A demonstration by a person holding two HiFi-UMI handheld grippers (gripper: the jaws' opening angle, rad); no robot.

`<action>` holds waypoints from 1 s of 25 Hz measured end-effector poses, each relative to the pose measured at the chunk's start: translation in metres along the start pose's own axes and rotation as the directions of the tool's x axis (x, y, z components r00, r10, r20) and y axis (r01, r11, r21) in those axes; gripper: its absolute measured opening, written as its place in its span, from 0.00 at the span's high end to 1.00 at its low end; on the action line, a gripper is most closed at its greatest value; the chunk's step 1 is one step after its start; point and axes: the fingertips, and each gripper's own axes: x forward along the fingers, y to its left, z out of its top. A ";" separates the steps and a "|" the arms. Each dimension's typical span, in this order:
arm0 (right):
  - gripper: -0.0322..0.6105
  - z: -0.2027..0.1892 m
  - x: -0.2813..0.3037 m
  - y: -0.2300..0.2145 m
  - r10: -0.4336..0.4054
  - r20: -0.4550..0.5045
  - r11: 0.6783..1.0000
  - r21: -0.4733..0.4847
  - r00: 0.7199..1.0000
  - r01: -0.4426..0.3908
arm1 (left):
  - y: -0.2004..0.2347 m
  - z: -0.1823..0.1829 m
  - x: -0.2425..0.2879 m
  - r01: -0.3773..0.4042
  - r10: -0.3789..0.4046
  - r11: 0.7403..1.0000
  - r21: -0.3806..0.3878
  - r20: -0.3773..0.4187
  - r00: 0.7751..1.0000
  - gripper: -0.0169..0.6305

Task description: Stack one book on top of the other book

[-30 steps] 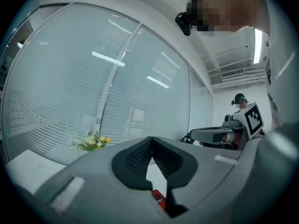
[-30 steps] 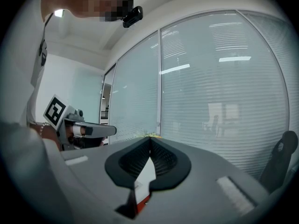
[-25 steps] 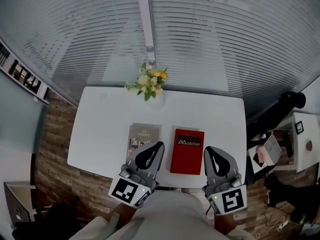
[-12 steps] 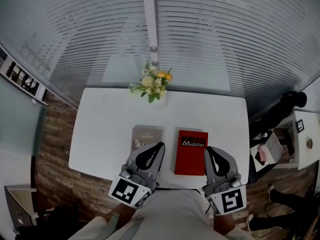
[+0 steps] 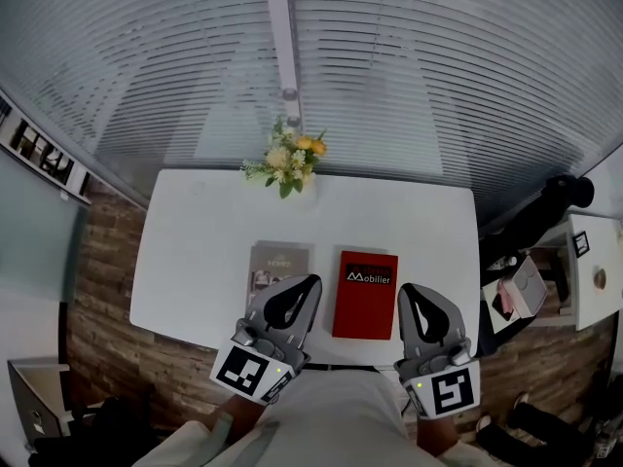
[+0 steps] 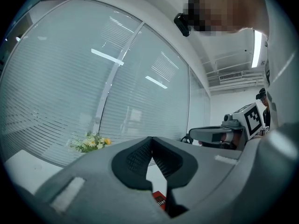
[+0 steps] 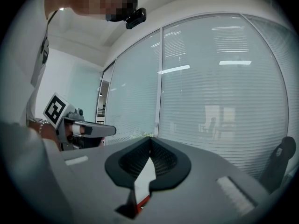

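Two books lie flat and side by side, apart from each other, on one white rectangular table (image 5: 195, 251) in the middle of the head view. The grey book with a pale printed cover (image 5: 277, 263) is just left of centre. The red book with a black title band (image 5: 365, 294) is just right of centre, near the table's lower edge. Neither rests on the other.

There are two grey two-jaw grippers, both at the bottom of the frame. The left gripper (image 5: 312, 281) hangs over the lower part of the grey book. The right gripper (image 5: 407, 290) sits just right of the red book's lower right corner. In its own view, the left gripper (image 6: 151, 139) has its ribbed pads pressed together with nothing between them. A sliver of the red book (image 6: 160, 200) shows below them. The right gripper (image 7: 150, 138) is likewise closed at the tips and empty, with a red strip of the book (image 7: 141, 202) low in its frame.

One small bunch of yellow and white flowers (image 5: 287, 161) stands at the table's upper edge, against grey slatted window blinds (image 5: 438, 86).
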 end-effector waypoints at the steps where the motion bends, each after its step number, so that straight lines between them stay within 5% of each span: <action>1: 0.94 -0.001 -0.001 -0.002 0.002 -0.003 1.000 -0.002 1.000 -0.002 | -0.001 0.001 0.002 -0.001 0.001 1.000 0.000 0.003 1.000 0.97; 25: 0.90 -0.063 -0.008 -0.037 0.016 -0.105 0.999 0.035 0.994 -0.013 | -0.018 -0.062 0.036 0.004 -0.011 0.998 -0.064 -0.106 0.994 0.92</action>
